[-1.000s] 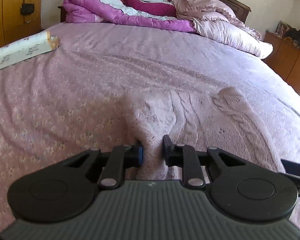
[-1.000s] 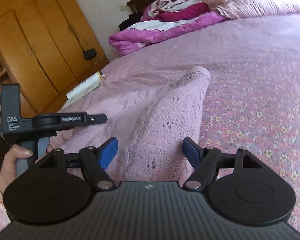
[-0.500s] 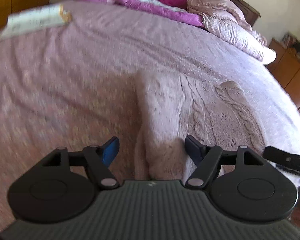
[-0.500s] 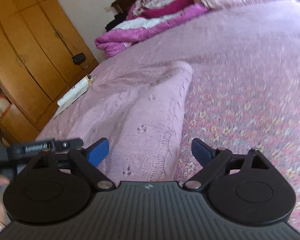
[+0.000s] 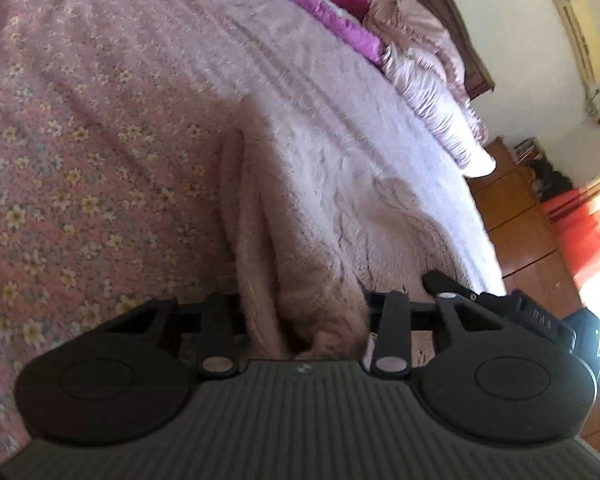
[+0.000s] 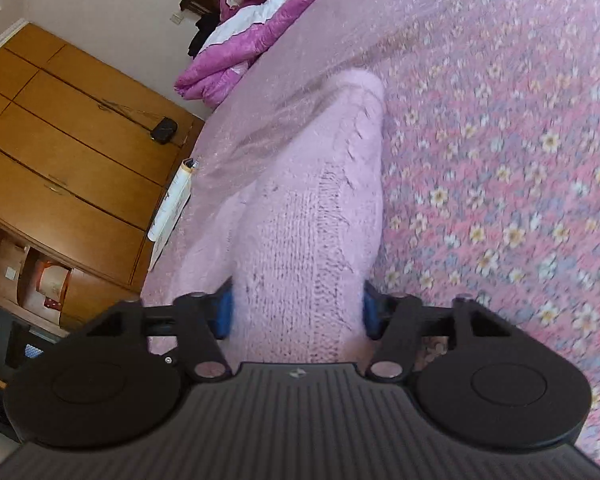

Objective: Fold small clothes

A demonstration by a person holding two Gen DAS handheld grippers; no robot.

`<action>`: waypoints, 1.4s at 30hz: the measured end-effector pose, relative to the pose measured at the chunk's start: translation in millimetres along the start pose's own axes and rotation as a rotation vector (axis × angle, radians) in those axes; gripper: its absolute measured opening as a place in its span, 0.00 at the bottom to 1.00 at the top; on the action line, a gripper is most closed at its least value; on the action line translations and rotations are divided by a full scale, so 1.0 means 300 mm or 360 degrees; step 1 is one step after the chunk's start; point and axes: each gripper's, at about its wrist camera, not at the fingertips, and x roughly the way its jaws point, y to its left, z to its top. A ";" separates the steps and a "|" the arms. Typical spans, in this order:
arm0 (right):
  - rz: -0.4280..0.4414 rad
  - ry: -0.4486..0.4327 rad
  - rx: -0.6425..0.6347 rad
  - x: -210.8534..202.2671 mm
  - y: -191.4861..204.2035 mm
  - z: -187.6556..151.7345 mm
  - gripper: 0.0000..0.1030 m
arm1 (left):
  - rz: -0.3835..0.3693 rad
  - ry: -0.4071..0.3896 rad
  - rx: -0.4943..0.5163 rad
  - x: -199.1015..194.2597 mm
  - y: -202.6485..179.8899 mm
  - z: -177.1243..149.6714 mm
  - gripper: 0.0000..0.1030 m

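Both tongs pinch the pink knitted sweater [image 6: 316, 216] — left gripper [image 5: 304, 320] on a bunched fold, right gripper [image 6: 296, 312] on another. The garment lies mid-bed on the floral bedsheet [image 6: 500, 160] — well apart from the quilt [image 5: 340, 8].

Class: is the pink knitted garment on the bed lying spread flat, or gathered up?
Gathered up: the garment rises in a bunched ridge, both grippers closed on it.
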 end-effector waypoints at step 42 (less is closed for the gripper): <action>-0.0577 -0.0355 -0.0524 -0.765 -0.099 -0.444 0.85 | 0.0592 0.0063 0.0834 -0.208 -0.365 -0.569 0.83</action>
